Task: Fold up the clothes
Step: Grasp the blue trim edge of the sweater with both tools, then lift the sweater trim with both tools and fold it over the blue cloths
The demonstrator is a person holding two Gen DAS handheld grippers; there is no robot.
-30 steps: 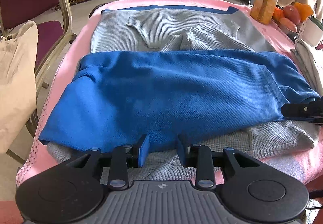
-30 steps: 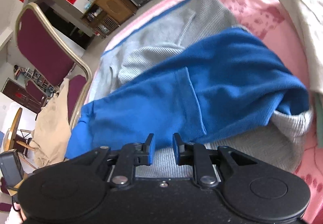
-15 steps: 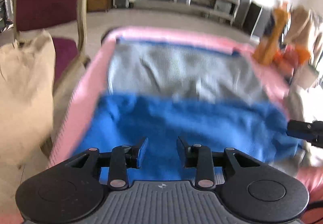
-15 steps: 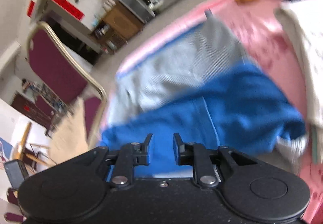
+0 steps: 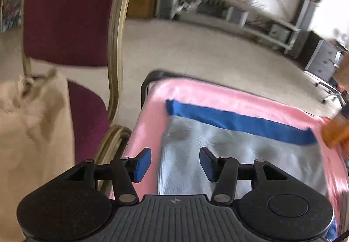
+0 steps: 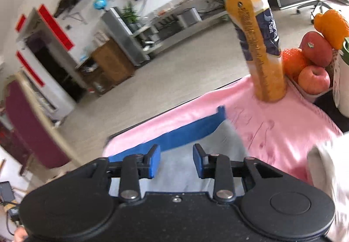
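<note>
Your left gripper [image 5: 175,164] and right gripper [image 6: 176,161] have both lifted and spread wider, holding nothing. The grey sweater [image 5: 229,154] with its blue hem [image 5: 240,122] lies flat on the pink cloth [image 5: 218,93]; the blue fold is out of view.

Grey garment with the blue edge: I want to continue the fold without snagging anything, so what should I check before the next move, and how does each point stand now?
1. Left claw open and empty: ok.
2. Right claw open and empty: ok.
3. Grey garment under both claws, blue edge at its far side: ok.
4. Garment lies flat, no bunching: cannot tell, the views are blurred and the near part is hidden.
5. Juice bottle upright on the pink cloth, apart from the garment's corner: ok, but close.
6. Fruit beside the bottle, off the garment: ok.
</note>
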